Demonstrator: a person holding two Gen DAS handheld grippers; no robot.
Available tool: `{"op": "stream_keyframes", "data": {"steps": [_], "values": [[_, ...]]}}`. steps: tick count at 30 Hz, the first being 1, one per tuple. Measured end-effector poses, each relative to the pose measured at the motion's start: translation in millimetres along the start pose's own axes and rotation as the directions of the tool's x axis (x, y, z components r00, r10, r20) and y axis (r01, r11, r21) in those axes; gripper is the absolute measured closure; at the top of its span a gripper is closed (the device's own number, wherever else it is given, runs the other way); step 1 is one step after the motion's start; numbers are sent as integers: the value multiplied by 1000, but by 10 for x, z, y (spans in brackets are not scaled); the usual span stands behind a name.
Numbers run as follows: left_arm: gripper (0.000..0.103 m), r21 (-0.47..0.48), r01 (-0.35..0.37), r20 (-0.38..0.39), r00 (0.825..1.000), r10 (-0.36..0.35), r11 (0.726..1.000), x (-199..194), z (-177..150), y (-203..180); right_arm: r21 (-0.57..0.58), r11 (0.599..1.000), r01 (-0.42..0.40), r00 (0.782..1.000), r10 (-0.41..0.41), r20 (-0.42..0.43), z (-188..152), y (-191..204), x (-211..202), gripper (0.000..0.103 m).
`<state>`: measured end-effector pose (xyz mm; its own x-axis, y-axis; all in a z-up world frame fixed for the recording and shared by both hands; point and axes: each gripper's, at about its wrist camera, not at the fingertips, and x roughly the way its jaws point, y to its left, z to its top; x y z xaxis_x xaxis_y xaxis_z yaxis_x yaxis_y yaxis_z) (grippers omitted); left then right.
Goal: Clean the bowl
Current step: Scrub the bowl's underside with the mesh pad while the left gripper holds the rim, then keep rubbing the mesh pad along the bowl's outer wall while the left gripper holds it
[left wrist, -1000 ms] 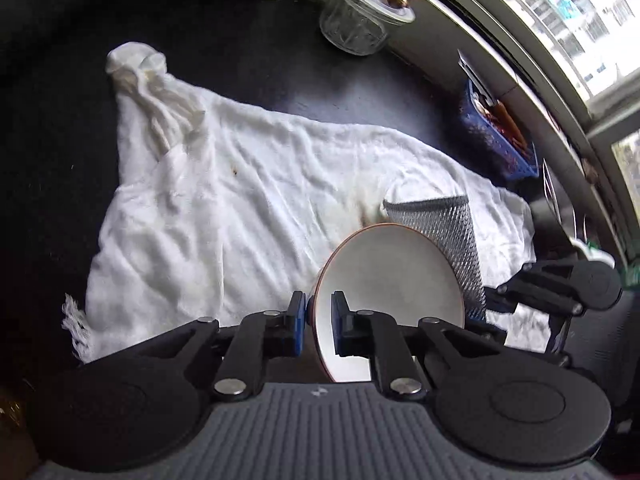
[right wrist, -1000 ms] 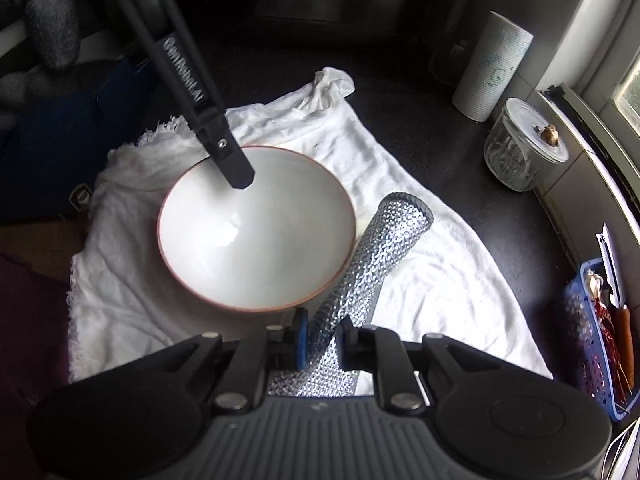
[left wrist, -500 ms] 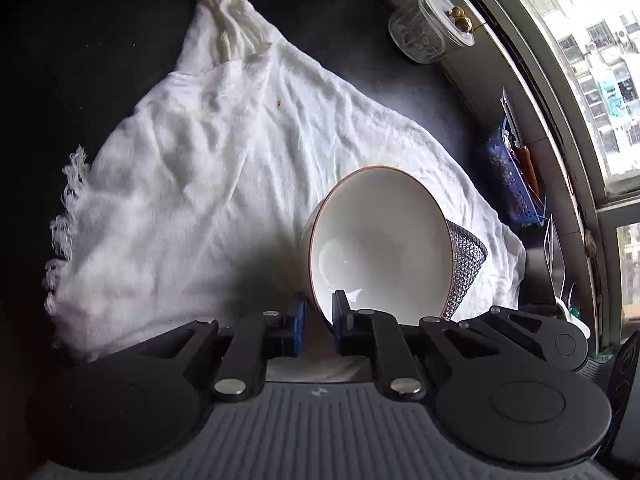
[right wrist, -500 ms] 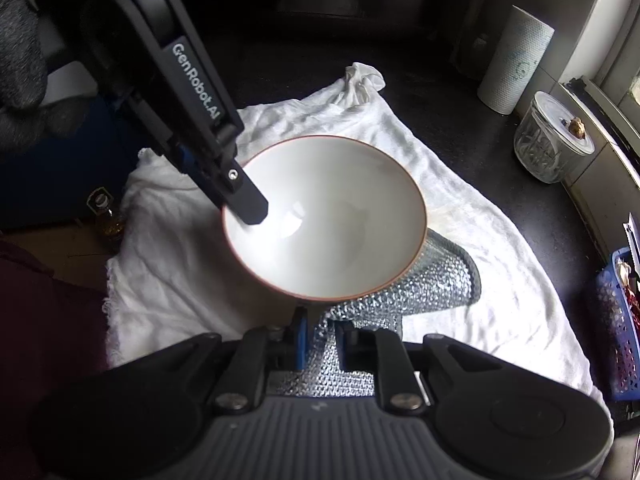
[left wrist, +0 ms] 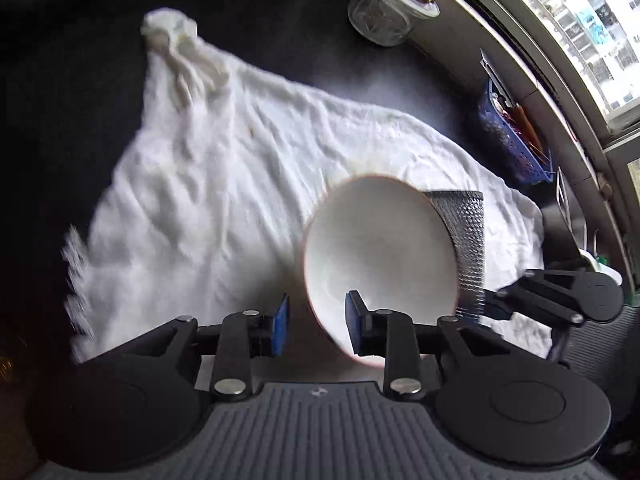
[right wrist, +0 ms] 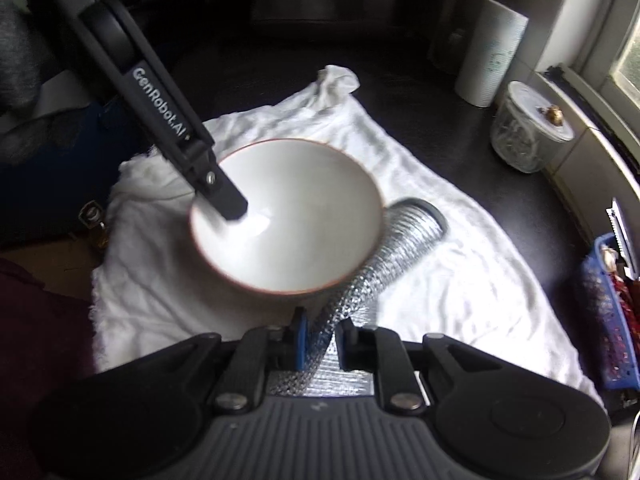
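A white bowl [left wrist: 380, 252] with a thin brown rim lies tilted on a white cloth [left wrist: 208, 184]. Its near rim runs between the fingers of my left gripper [left wrist: 316, 320], which stands open; one finger [right wrist: 228, 204] reaches inside the bowl [right wrist: 288, 216]. My right gripper [right wrist: 322, 340] is shut on a silver mesh scouring pad [right wrist: 384, 256]. The pad passes under and behind the bowl's right side. From the left wrist view the pad [left wrist: 464, 240] stands upright behind the bowl, with the right gripper [left wrist: 496, 300] low at the right.
The cloth [right wrist: 460, 280] lies on a dark counter [right wrist: 260, 68]. A lidded glass jar [right wrist: 528, 132] and a paper towel roll [right wrist: 492, 52] stand at the back right by the window sill. A blue basket [right wrist: 612, 312] sits at the right edge. A small bottle [right wrist: 94, 220] is left of the cloth.
My left gripper has gone from shut on the bowl's rim to open. The bowl has come down lower toward the cloth. The right gripper keeps its hold on the pad.
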<state>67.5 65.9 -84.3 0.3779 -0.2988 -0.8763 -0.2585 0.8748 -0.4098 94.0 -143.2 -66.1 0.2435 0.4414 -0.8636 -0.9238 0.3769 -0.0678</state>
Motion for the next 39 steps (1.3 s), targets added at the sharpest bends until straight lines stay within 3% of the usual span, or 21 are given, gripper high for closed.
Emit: {"op": "stream_keyframes", "data": {"steps": [6,9,13,17,26,28,32,35,38,39], "values": [[78,118,-13,-9,1000,14,993,45,292,11,-10,1000,20,1000,-20,6,58,-94,-5,87],[83,111,-13,-27,1000,16,994,58,306,28,-28,999,23,1000,-23,-4,89,-67,24,87],[91,12,12,-48,999,-11,1000,72,210,92,-31,1000,-2,1000,1,-24,65,6,67,87],[91,-111,34,-44,998,-39,993,73,48,109,-36,999,-27,999,26,-32,31,154,87,87],[87,-350,80,-33,995,-98,933,117,-273,54,-40,998,-49,999,48,-21,20,277,32,85],[87,-283,58,-36,997,-71,957,104,-244,-24,-43,998,-54,998,53,-29,5,267,59,85],[84,-52,-27,-9,1000,27,998,31,-81,-176,-35,999,-39,999,38,-21,-3,167,36,85],[84,103,-68,1,998,68,992,46,55,-234,-32,999,-10,1000,9,-10,34,73,6,85],[84,236,-82,3,997,83,968,101,198,-245,-37,999,18,1000,-19,-10,66,2,-10,85],[86,247,-80,3,997,82,966,106,220,-236,-38,999,29,1000,-29,-11,74,-23,-9,85]]}}
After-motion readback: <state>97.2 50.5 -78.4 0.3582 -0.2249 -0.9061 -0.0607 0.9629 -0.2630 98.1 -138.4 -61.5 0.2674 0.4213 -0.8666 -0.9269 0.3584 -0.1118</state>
